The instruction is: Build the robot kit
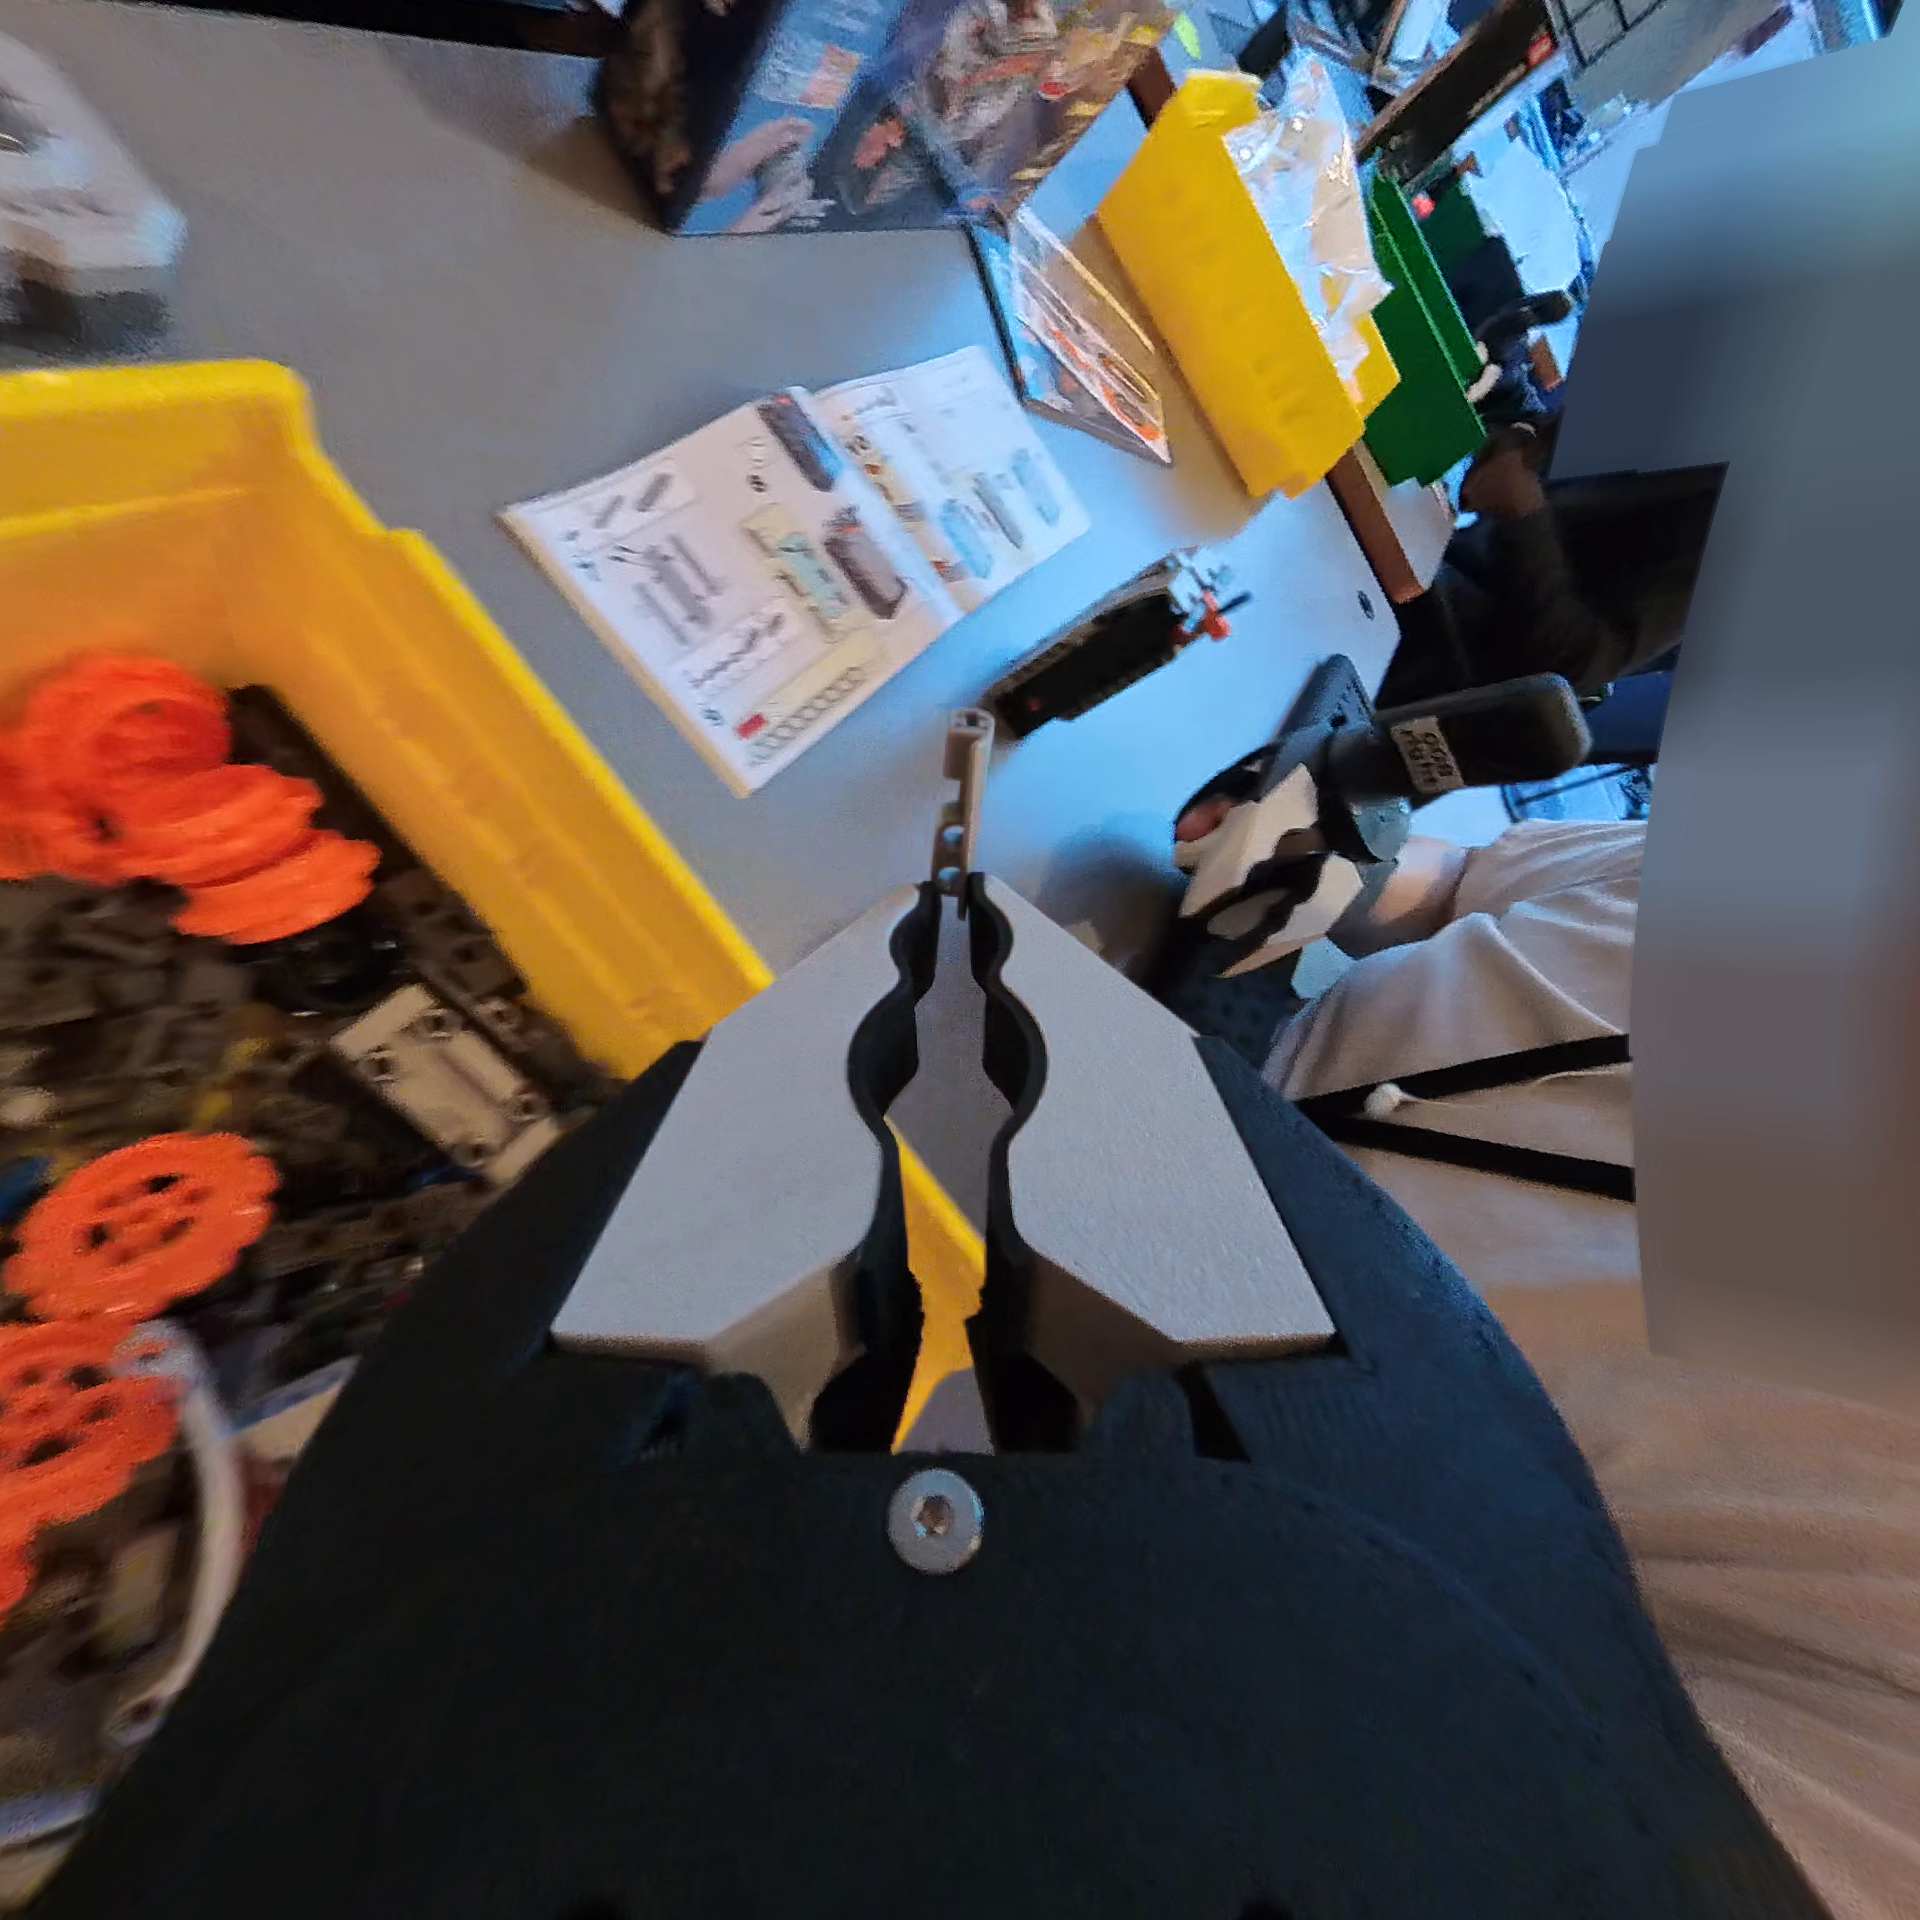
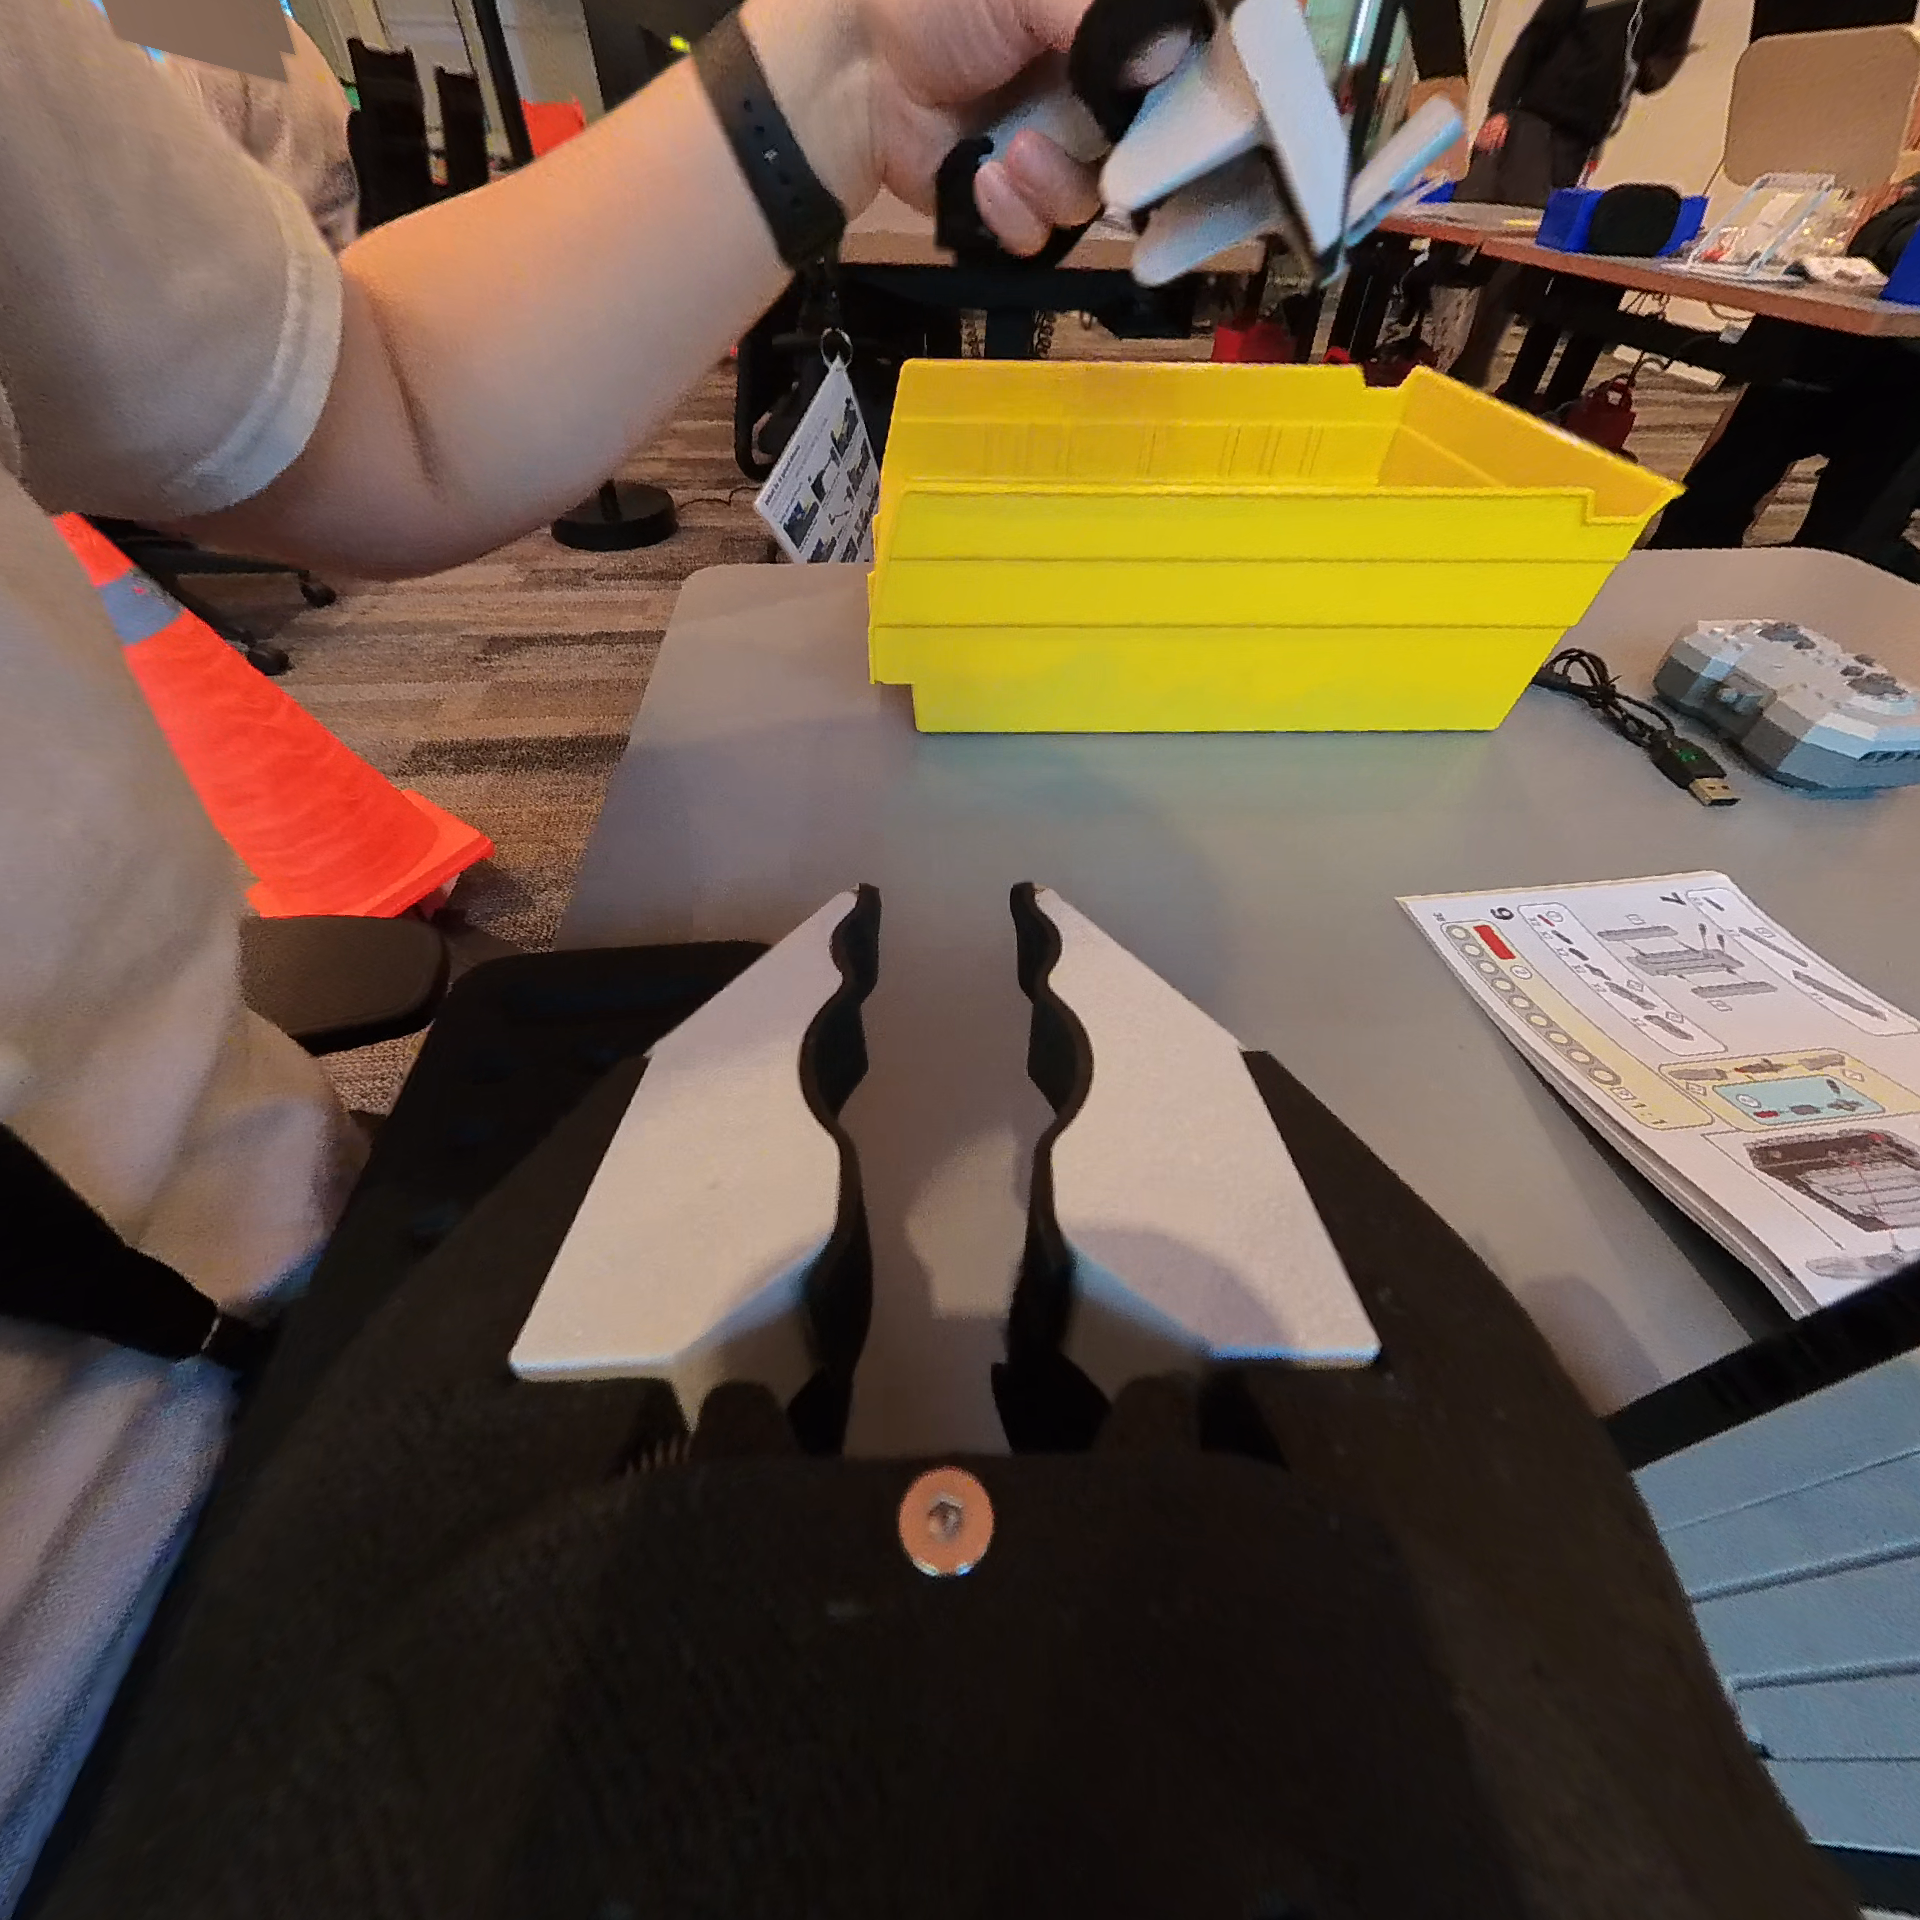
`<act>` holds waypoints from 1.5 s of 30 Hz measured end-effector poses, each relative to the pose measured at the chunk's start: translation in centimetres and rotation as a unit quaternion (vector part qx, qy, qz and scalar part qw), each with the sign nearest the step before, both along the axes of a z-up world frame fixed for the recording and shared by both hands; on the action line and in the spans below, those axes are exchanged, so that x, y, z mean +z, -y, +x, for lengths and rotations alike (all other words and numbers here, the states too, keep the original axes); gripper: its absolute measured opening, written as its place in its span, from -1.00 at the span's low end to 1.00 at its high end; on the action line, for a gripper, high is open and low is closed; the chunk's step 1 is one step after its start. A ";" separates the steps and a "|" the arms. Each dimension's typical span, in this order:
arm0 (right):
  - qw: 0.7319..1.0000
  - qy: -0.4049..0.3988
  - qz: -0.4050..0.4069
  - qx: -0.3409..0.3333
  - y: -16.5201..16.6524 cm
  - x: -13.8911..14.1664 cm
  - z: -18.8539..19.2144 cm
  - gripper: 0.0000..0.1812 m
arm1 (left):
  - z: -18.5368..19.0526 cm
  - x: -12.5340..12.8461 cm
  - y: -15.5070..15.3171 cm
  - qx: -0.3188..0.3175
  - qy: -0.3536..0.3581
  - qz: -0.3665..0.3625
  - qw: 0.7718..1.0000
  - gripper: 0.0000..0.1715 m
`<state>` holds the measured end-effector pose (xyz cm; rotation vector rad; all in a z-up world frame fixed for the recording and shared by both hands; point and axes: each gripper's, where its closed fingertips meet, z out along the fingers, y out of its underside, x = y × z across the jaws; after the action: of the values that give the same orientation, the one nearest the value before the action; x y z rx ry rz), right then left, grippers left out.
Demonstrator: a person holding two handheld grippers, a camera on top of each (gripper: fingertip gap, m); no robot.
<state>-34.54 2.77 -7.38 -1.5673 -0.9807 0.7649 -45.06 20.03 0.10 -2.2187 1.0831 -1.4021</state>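
My left gripper (image 1: pixel 948 891) is shut on a thin grey beam with holes (image 1: pixel 964 781), which sticks out past the fingertips, held in the air beside the yellow bin (image 1: pixel 436 665). The bin holds orange gears (image 1: pixel 145 1226) and dark and grey parts. My right gripper (image 2: pixel 943 896) is open and empty, low over the grey table (image 2: pixel 1143 831), facing the same yellow bin (image 2: pixel 1226 582). The left gripper also shows in the right wrist view (image 2: pixel 1340 223), held high above the bin by a hand. The right gripper shows in the left wrist view (image 1: pixel 1205 883).
An open instruction booklet (image 1: pixel 790 551) lies on the table; it also shows in the right wrist view (image 2: pixel 1704 1060). A grey brick-built model (image 2: pixel 1797 696) and a black cable (image 2: pixel 1642 727) lie at the right. A black model (image 1: pixel 1101 644), a second yellow bin (image 1: pixel 1236 281), boxes and an orange cone (image 2: pixel 291 769) stand around. Across from one pair of fingers to the other is roughly 20 cm. My left gripper's tips are some 25 cm from the grey brick-built model (image 2: pixel 1797 696).
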 end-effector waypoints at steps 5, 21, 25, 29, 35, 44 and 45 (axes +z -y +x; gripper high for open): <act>0.999 0.001 0.037 -0.025 -0.5 1.1 0.9 -0.69 | 4.7 -1.1 7.4 -0.046 0.003 -0.009 0.999 -0.96; 0.917 0.290 0.264 0.078 -0.2 -0.3 0.9 -0.43 | 7.9 -9.6 18.6 -0.288 -0.199 -0.065 0.935 -0.97; 0.916 0.278 0.274 0.093 -0.1 -1.0 -0.8 -0.45 | 7.6 -9.9 18.3 -0.295 -0.215 -0.080 0.928 -0.97; 0.913 0.280 0.280 0.102 -0.1 -1.8 -1.3 -0.48 | 7.8 -10.3 18.4 -0.313 -0.230 -0.087 0.917 -0.97; 0.912 0.292 0.266 0.109 0.1 -2.8 -1.3 -0.72 | 8.4 -10.9 18.6 -0.339 -0.244 -0.091 0.904 -0.97; 0.941 0.252 0.217 0.061 -1.8 -2.2 -0.3 -0.86 | 9.5 -10.0 16.9 -0.309 -0.194 -0.113 0.924 -1.00; 0.945 0.246 0.209 0.053 -2.1 -2.1 -0.1 -0.86 | 9.7 -9.7 16.5 -0.297 -0.184 -0.114 0.930 -1.00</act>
<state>-34.60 4.82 -9.44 -1.3556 -1.4911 0.2015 -35.32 3.52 -9.62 -2.5078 1.9419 -1.4040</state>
